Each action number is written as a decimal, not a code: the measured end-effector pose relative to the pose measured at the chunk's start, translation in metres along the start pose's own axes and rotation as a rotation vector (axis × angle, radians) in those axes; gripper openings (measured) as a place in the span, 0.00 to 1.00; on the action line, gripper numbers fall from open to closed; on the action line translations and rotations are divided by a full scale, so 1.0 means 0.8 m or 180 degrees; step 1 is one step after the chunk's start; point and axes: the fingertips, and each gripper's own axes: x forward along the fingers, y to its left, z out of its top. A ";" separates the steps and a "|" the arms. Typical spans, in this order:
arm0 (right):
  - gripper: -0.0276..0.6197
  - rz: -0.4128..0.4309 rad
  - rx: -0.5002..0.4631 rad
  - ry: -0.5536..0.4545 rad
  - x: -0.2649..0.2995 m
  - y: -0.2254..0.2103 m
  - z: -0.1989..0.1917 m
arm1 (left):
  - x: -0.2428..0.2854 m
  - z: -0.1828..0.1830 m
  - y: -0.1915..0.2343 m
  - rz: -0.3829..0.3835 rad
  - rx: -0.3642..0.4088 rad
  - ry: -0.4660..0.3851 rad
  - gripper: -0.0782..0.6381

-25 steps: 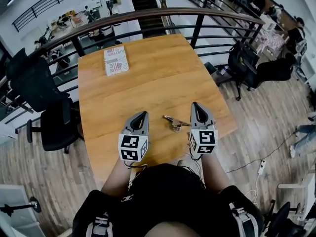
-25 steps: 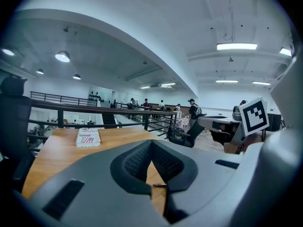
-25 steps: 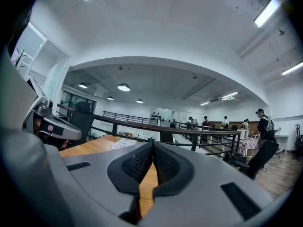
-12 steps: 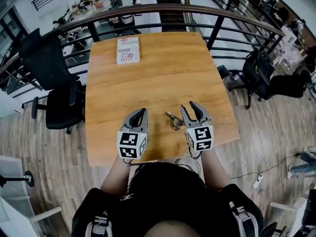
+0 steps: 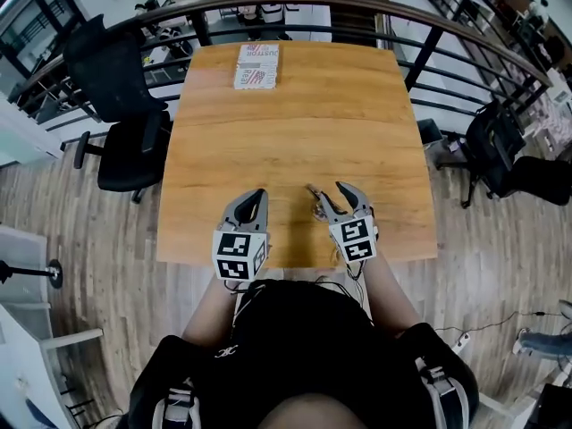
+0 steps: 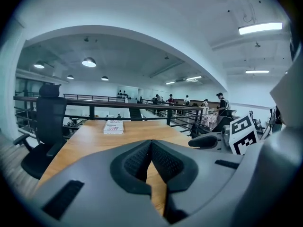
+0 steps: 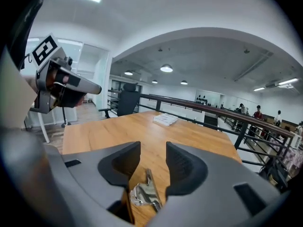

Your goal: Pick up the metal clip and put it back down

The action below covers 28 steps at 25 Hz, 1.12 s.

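Note:
The metal clip (image 7: 145, 193) lies flat on the wooden table (image 5: 295, 132), near its front edge. It sits between the fingers of my right gripper (image 7: 153, 161), whose jaws are opening and stand apart on either side of it without pressing on it. From the head view, the clip (image 5: 315, 206) shows just left of the right gripper (image 5: 331, 198). My left gripper (image 5: 254, 200) rests over the table to the left, apart from the clip. Its jaws (image 6: 151, 150) are shut with nothing between them.
A white and red booklet (image 5: 257, 65) lies at the table's far edge. A dark railing (image 5: 295, 3) runs behind the table. Black office chairs stand at the left (image 5: 125, 105) and right (image 5: 509, 155) on the wooden floor.
My right gripper has gone from shut to open and moved left, so its jaws now straddle the clip. The left gripper has stayed shut beside it. The head view has shifted.

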 end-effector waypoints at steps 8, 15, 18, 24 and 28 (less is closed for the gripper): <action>0.35 0.0301 -0.0162 0.0357 0.032 0.020 -0.063 | -0.030 -0.009 0.001 0.0352 -0.0009 0.0078 0.13; 0.35 0.0429 -0.0343 0.0615 0.050 0.050 -0.106 | -0.060 -0.017 0.020 0.0568 -0.0029 0.0102 0.13; 0.35 0.0381 -0.0457 0.0736 0.055 0.052 -0.128 | -0.065 -0.016 0.023 0.0582 0.0003 0.0094 0.13; 0.35 0.0241 -0.0766 0.0982 0.053 0.052 -0.162 | -0.073 -0.013 0.022 0.0566 0.0037 0.0071 0.13; 0.31 0.0103 -0.0819 0.1206 0.054 0.042 -0.186 | -0.077 -0.015 0.021 0.0559 0.0067 0.0075 0.13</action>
